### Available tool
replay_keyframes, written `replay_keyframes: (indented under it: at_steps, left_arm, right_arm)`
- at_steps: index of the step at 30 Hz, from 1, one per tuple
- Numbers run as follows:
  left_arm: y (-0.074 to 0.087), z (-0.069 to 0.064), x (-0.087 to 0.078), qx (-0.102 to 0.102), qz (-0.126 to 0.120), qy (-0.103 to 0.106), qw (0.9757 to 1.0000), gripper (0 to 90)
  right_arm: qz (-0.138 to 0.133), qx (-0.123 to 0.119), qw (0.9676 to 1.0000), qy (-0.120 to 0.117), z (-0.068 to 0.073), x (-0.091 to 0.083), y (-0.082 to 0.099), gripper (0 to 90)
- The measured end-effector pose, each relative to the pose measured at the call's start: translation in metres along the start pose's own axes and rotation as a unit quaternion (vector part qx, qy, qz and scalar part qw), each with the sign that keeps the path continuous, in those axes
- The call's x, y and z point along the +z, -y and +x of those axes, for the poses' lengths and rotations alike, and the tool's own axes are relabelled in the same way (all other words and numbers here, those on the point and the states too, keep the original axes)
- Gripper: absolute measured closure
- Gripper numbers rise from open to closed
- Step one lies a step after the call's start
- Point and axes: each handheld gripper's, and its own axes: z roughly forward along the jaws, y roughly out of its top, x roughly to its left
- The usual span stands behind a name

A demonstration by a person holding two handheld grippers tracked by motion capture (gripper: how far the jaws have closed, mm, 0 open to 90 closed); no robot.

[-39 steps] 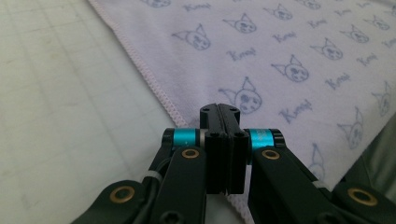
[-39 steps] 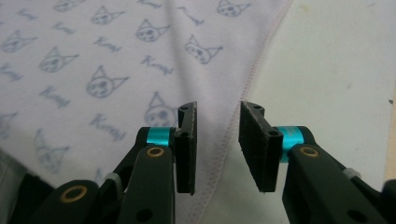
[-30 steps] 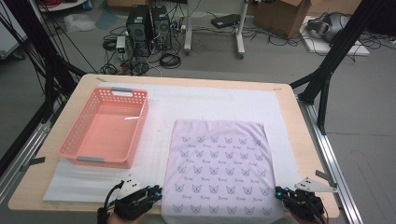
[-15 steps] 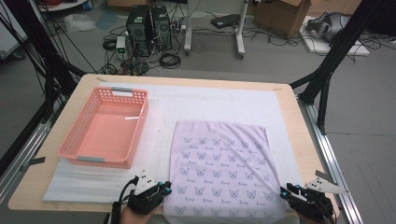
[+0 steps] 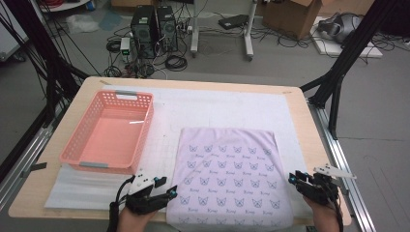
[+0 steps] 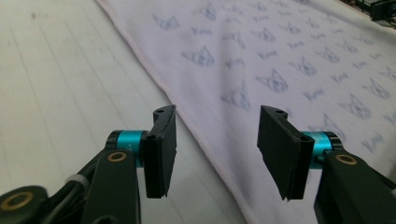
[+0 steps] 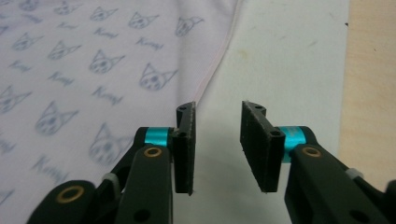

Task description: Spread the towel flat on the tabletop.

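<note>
Left gripper: jaws just opening, parted over the cat-print cloth's left hem, gripping nothing. Right gripper: jaws just closing slightly, apart, empty beside the right hem.

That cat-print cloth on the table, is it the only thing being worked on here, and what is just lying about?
In the job:
- cat-print cloth, spread flat
- left gripper, open at the cloth's left edge
- right gripper, open at its right edge

Lying about:
- pink basket, empty
- white mat under the cloth
- computer towers and cardboard box on the floor
</note>
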Motion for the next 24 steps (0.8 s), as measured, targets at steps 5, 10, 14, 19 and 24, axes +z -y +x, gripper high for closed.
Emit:
replay_keyframes:
  at_steps: [5,10,14,19,24]
  left_arm:
    - [-0.02,0.02,0.017,-0.001,-0.027,0.015,0.9995,42.0]
    - [-0.036,0.039,0.036,-0.015,-0.041,0.036,0.9984,39.4]
    - [-0.042,0.048,0.048,-0.026,-0.048,0.03,0.9981,39.3]
    - [-0.042,0.051,0.053,-0.03,-0.049,0.03,0.9979,38.7]
    - [-0.042,0.049,0.053,-0.028,-0.046,0.038,0.9978,37.1]
  right_arm:
    - [0.015,-0.026,0.9993,0.02,-0.002,0.035,-0.026,70.7]
    - [0.018,-0.033,0.9991,0.02,-0.004,0.071,-0.056,70.4]
    - [0.033,-0.031,0.9985,0.031,-0.01,0.087,-0.068,87.4]
    - [0.03,-0.033,0.9965,0.07,-0.011,0.089,-0.07,72.9]
    - [-0.001,-0.012,0.9992,0.038,-0.014,0.062,-0.061,59.0]
